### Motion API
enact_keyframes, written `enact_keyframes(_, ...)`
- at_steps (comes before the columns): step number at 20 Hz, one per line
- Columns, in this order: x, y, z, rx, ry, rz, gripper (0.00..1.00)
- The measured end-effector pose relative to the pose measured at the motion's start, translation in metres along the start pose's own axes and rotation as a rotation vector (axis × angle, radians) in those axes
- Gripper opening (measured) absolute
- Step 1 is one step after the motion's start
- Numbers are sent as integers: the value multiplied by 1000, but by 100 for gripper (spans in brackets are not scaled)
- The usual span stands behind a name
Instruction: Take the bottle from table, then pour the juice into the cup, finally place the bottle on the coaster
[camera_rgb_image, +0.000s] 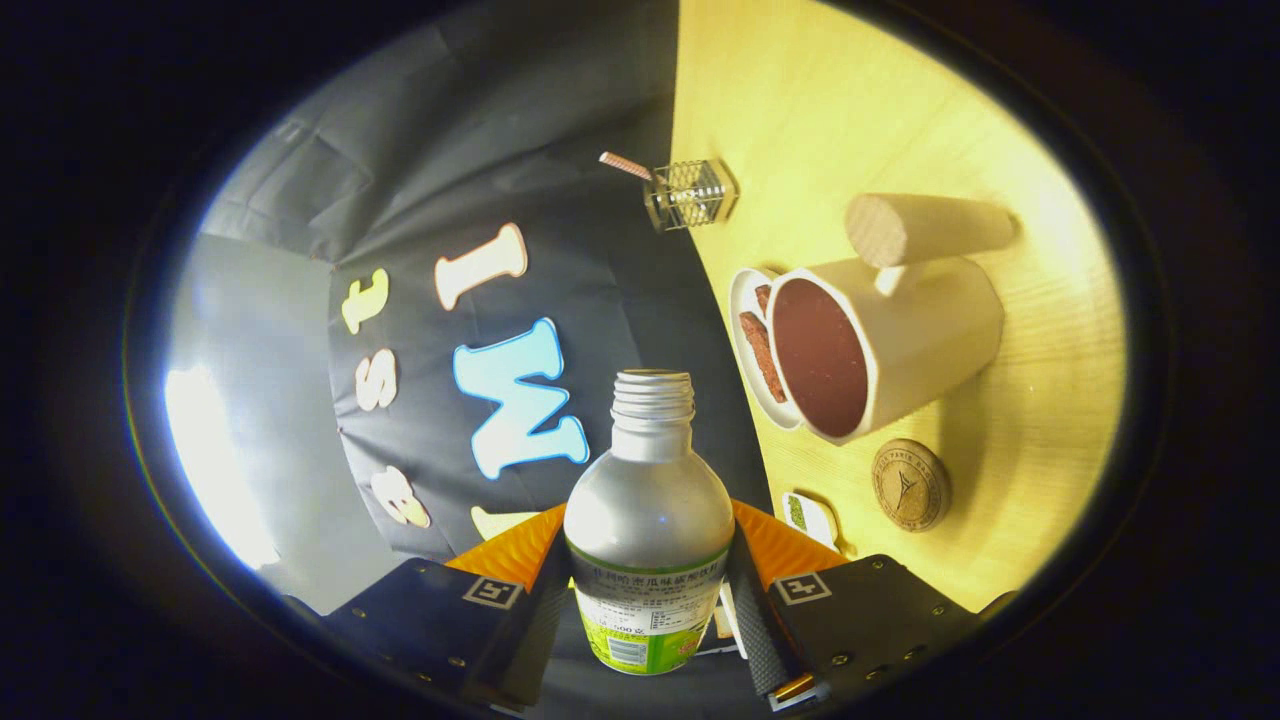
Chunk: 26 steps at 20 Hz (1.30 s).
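Observation:
My gripper (648, 560) is shut on a silver bottle (650, 500) with a green and white label, gripped at the label. Its threaded neck is uncapped and points ahead of the fingers. The view is rolled, so the wooden table (1040, 420) stands on edge to the right and the bottle lies about level with it. A white cup (910, 340) with a dark brown inside sits beyond the fingers to the right, its mouth facing the bottle neck. No stream shows between them. A round wooden coaster (910, 485) lies beside the cup, nearer the fingers.
A white dish (752, 345) with brown pieces sits behind the cup. A pale wooden cylinder (930, 228) lies against the cup. A small wire holder (690, 193) with a stick stands at the table's far edge. A small white and green card (810, 518) lies near the right finger.

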<state>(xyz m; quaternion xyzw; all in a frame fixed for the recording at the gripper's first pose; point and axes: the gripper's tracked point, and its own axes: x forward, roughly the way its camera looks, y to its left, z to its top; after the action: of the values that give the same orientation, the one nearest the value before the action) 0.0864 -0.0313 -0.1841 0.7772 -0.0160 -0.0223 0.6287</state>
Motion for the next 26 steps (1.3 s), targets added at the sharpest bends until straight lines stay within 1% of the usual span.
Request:
enact_keyframes(4,0,-5,-6,-163,31,-14,76)
enact_keyframes(7,-5,-13,-11,-301,52,-46,76)
enact_keyframes(11,-6,-10,-23,-441,87,-45,76)
enact_keyframes(15,-9,-9,-33,-665,94,-63,76)
enact_keyframes(19,-13,4,-38,-977,64,-80,76)
enact_keyframes(21,-11,15,-39,-1170,39,-107,76)
enact_keyframes(23,-12,31,-29,-1415,-39,-149,76)
enact_keyframes(24,-14,43,-30,-1523,-74,-148,76)
enact_keyframes(26,-15,63,-37,-1670,-134,-123,76)
